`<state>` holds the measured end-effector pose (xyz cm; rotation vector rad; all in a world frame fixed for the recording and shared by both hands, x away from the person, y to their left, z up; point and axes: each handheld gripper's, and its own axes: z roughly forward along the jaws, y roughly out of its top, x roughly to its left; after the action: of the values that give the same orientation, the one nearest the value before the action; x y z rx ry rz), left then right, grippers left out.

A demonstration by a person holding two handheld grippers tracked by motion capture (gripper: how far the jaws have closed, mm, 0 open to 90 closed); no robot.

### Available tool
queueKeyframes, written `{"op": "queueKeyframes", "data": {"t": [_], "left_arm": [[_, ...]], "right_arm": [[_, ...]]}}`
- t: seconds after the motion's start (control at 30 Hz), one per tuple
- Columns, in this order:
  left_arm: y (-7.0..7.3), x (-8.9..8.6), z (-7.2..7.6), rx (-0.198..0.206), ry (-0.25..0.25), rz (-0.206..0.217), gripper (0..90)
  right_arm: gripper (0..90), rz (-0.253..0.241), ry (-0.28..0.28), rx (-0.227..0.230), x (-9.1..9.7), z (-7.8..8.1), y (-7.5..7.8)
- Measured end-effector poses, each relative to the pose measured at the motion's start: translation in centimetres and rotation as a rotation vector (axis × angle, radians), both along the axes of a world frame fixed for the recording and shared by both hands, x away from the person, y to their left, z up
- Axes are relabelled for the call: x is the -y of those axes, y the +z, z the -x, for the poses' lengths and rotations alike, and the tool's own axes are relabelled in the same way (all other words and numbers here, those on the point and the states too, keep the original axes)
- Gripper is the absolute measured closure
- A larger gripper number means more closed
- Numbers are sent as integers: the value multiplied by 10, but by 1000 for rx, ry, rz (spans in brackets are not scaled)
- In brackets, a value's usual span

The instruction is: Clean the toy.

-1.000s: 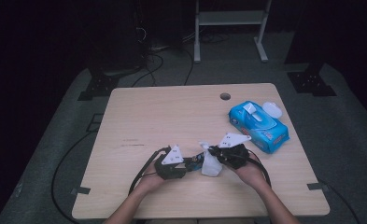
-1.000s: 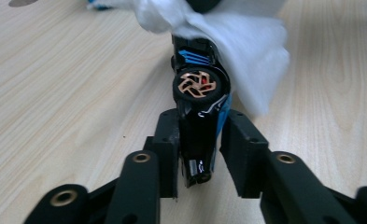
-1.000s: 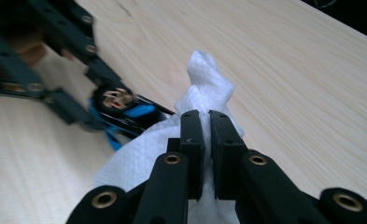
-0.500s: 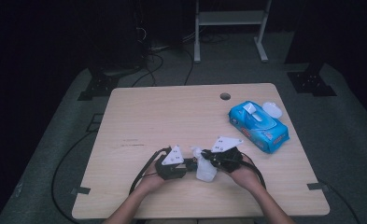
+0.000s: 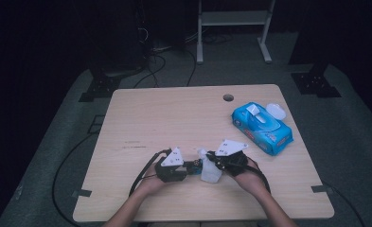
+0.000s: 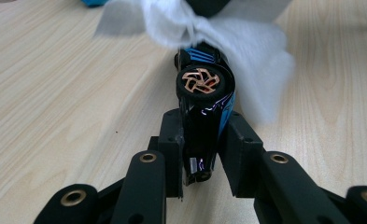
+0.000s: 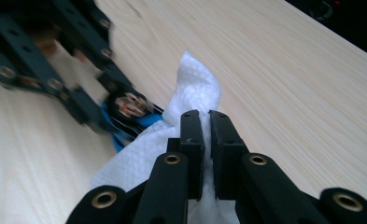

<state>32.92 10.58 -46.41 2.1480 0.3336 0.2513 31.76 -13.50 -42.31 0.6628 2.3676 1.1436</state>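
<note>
Jaws of the left claw (image 6: 204, 154) are pinched on a small black-and-blue toy car (image 6: 204, 116) with copper-coloured wheels, held just above the near middle of the pale wooden tabletop (image 5: 174, 118). The right claw (image 7: 207, 135), just right of it, is pressed together on a crumpled white wipe (image 7: 190, 93) touching the car's far end.

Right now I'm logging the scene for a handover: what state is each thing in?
Toy car: clamped on its side in the left gripper.
Wet wipe: crumpled, pinched in the right gripper, touching the car.
Wipes pack: flat on the table, lid flipped open.
</note>
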Motion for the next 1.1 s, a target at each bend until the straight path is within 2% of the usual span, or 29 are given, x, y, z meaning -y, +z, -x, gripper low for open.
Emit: {"op": "queueKeyframes", "data": {"t": [0.1, 0.23, 0.3, 0.37, 0.43, 0.5, 0.57, 0.67, 0.77, 0.87, 0.9, 0.97, 1.03, 1.1], "left_arm": [[0, 1, 0, -1, -6, 2, 711], [0, 0, 0, -3, -8, -3, 710], [0, -2, 0, -10, -10, 0, 711], [0, -4, 0, -11, -13, 0, 711], [0, -4, 0, -12, -16, 0, 711], [0, -4, -1, -14, -20, 4, 710], [1, -3, 0, -11, -22, -2, 710], [1, -2, 0, -6, -24, -12, 711], [1, -3, 1, -9, -21, -5, 710], [0, -4, 0, -12, -22, 0, 710], [0, -4, -1, -14, -22, 2, 711], [0, -3, -1, -14, -20, 7, 710], [0, -2, -1, -8, -26, -3, 711], [0, -2, -1, -6, -24, -1, 711]], "right_arm": [[843, -2, -12, -7, 3, 2, -1], [843, -5, 49, 2, -17, 9, -2], [842, 9, 60, 15, -22, 10, -2], [842, 18, 54, 16, -19, 9, -1], [842, 45, 19, 26, -9, 6, -1], [843, 28, -6, 15, -3, 6, -1], [843, 28, 3, 13, -4, 8, -1], [842, -7, 56, 0, -17, 13, -2], [842, 7, 84, 12, -25, 15, -1], [843, 15, 40, 7, -15, 9, -2], [843, 1, 16, -8, -8, 6, -2], [843, -26, 7, -23, -5, 5, -2], [844, -68, 32, -39, -9, 6, -1], [843, -86, 65, -43, -20, 8, 0]]}}
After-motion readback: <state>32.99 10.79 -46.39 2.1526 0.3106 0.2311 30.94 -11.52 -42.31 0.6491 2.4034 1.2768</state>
